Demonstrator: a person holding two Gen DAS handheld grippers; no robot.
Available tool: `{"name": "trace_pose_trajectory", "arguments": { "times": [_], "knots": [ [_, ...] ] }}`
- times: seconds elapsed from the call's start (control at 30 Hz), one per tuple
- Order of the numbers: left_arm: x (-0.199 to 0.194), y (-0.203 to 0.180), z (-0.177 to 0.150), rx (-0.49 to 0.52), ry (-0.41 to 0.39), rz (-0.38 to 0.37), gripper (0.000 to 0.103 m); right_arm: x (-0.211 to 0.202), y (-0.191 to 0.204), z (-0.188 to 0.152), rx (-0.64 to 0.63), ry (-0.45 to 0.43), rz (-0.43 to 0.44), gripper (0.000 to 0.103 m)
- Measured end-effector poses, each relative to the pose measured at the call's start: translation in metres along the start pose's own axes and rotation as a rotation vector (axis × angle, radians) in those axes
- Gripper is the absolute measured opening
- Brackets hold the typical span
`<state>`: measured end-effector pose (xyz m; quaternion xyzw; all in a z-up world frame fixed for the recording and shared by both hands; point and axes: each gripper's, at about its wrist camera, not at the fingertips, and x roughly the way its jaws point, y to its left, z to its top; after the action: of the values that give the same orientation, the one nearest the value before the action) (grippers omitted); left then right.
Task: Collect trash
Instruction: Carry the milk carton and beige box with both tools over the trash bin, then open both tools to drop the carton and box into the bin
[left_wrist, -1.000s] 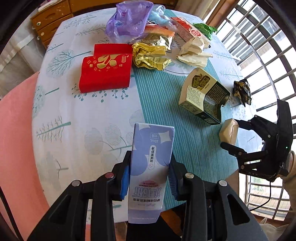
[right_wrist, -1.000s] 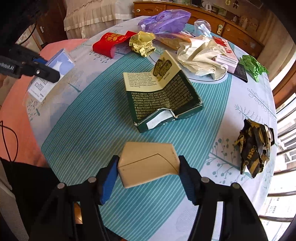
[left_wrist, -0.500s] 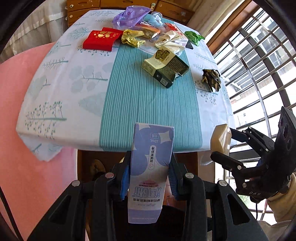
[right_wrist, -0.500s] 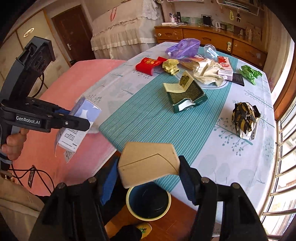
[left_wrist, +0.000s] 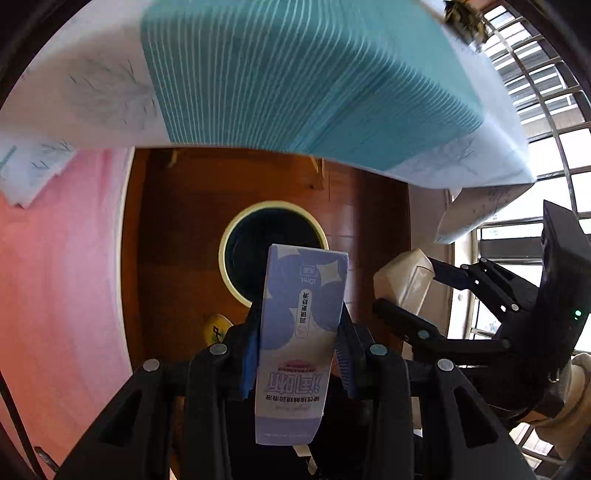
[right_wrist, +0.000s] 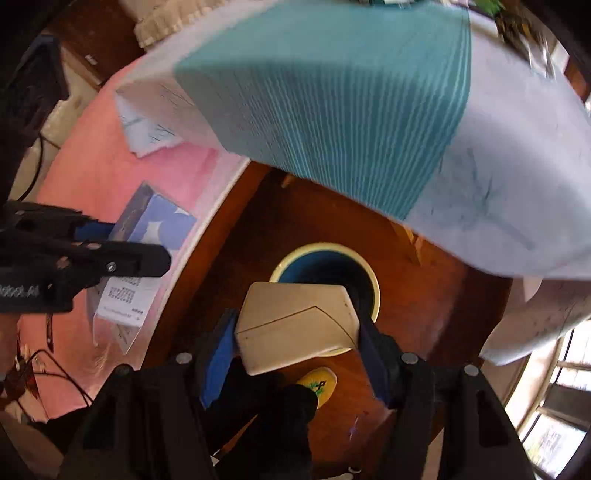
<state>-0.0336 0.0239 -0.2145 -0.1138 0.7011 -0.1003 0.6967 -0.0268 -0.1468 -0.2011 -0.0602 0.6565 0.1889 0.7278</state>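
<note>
**Both claws loaded, poised over the bin — drop could miss**

Left gripper (left_wrist: 299, 354): clenched on the purple carton (left_wrist: 299, 332), blue pads pinching its two long sides, carton upright and sticking well out past the fingertips. Right gripper (right_wrist: 297, 345): clenched on the beige box (right_wrist: 297, 325), gripped by its short ends, box lying flat across the jaws. Neither claw touches anything else.

Outward: the bin (left_wrist: 226, 258), cream rim and dark inside, stands on the wooden floor (left_wrist: 173, 240) under the edge of the table. In each wrist view the held item overlaps the bin's near rim, not its middle. The tablecloth (left_wrist: 295, 81) overhang hangs above and beyond the bin. A yellow slipper (right_wrist: 319, 382) sits near the bin.

Risks, as I judge them:
- Released from here, either item may clip the near rim and bounce onto the floor; height above the bin cannot be told.
- Two grippers side by side over one small opening; they could knock each other.
- The tall carton may tip on release and land across the rim.
- Remaining trash on the table is mostly out of view; only a dark crumpled wrapper (left_wrist: 463, 22) shows at the edge.
</note>
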Motion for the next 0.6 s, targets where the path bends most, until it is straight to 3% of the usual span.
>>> {"name": "trace_pose_trajectory", "arguments": {
  "times": [0.2,0.43,0.5,0.57,0.6],
  "knots": [
    [0.117,0.023,0.001,-0.037,0.068,0.027,0.034,0.122,-0.031,-0.018,0.161,0.079,-0.039,0.063],
    [0.206,0.033,0.011,0.011,0.060,0.099,0.038,0.210,-0.071,-0.023,0.325,0.073,0.012,0.064],
    [0.216,0.037,0.015,0.013,0.051,0.098,0.056,0.226,-0.082,-0.024,0.371,0.083,0.026,0.064],
    [0.223,0.042,0.018,0.008,0.036,0.103,0.091,0.237,-0.085,-0.020,0.410,0.076,0.042,0.066],
    [0.224,0.044,0.019,0.004,0.031,0.106,0.092,0.240,-0.088,-0.020,0.423,0.065,0.046,0.066]
  ]
}}
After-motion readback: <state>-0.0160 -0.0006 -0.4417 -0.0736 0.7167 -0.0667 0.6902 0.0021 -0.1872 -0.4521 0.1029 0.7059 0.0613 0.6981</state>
